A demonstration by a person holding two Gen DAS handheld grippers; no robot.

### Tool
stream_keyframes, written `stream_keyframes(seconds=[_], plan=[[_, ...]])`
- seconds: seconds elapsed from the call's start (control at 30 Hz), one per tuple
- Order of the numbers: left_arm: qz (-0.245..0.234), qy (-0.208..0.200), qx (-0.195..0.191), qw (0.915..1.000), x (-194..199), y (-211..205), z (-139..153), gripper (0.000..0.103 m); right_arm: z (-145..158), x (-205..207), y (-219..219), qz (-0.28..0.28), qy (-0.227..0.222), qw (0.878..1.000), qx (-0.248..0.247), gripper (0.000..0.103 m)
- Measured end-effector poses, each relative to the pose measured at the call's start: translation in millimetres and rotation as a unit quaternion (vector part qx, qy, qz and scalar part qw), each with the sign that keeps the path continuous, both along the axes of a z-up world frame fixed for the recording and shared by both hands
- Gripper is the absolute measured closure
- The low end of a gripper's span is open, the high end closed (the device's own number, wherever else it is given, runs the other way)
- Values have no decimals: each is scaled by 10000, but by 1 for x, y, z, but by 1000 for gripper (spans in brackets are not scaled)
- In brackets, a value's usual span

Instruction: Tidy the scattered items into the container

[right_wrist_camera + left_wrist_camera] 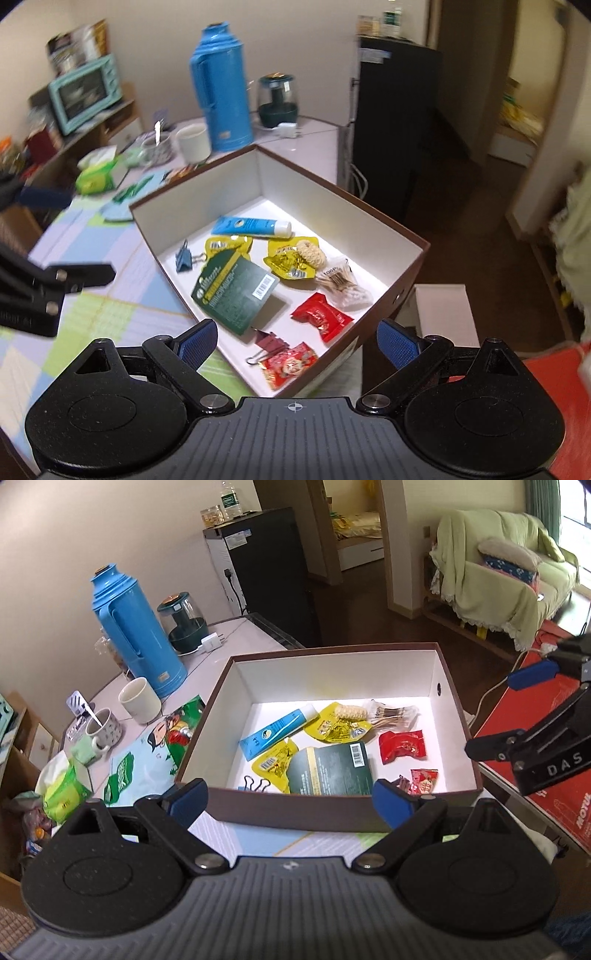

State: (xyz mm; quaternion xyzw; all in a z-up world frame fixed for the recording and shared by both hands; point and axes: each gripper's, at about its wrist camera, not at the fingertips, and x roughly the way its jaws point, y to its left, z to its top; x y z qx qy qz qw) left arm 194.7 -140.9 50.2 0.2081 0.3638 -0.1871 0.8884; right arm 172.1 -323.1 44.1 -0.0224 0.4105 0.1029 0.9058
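Note:
A brown box (332, 651) with a white inside stands on the table. It holds a blue tube (277, 729), yellow packets (338, 727), a dark green packet (330, 768), red sweets (402, 746), a bag of cotton swabs (391, 714) and binder clips (267, 341). My left gripper (290, 801) is open and empty, just in front of the box's near wall. My right gripper (295, 343) is also open and empty, above the box's (295, 173) near corner. Each gripper shows in the other's view, the right gripper (513, 709) beside the box's right wall and the left gripper (66, 236) over the tablecloth.
Left of the box lie a green printed bag (166, 738), a tissue pack (62, 794), two mugs (138, 699) and a blue thermos (133, 627). A black fridge (266, 561) stands behind the table. A red carton (546, 738) sits to the right, a sofa (498, 572) beyond.

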Motion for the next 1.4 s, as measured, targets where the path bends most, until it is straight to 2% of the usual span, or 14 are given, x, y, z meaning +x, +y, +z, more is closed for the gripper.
stream_keyframes(seconds=[0.37,0.73,1.4], plan=[[7,42,-318,9995,-14,36,3,9,2,-30,28,-716,-91,9970,272,7],[-210,-68,-378,9990,-19,60,0,8,1,-51,46,-1340,-183,9901,385,7],[-607,-73,-426,9972,-23,77,-10,8,1,-72,68,-1793,-267,9820,534,7]])
